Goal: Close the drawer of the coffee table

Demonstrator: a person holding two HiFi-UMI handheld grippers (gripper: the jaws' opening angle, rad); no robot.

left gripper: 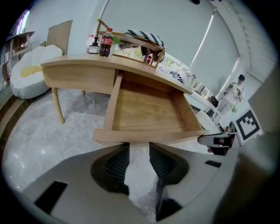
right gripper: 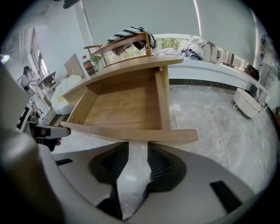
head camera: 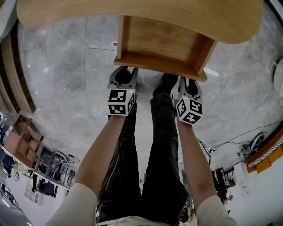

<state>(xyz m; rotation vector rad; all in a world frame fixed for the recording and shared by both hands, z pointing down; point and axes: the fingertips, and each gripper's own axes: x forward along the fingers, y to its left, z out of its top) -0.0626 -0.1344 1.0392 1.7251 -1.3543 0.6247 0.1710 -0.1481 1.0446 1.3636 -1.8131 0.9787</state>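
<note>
The drawer stands pulled out from the bench. The left gripper and the right gripper sit just at its front board, fingers open, gripping nothing.

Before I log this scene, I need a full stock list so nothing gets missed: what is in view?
coffee table: one, light wood, in front of the person
drawer: one, light wood, pulled out of the table, empty
cola bottle: one, dark, red label, on the tabletop
small bottle: one, dark, beside the cola bottle
rack: one, wooden, on the tabletop
striped cloth: one, black and white, on the rack
cushion: one, white, past the table's end
floor: grey marble
legs: two, dark trousers
left gripper: grey, open, at the drawer front
right gripper: grey, open, at the drawer front
</note>
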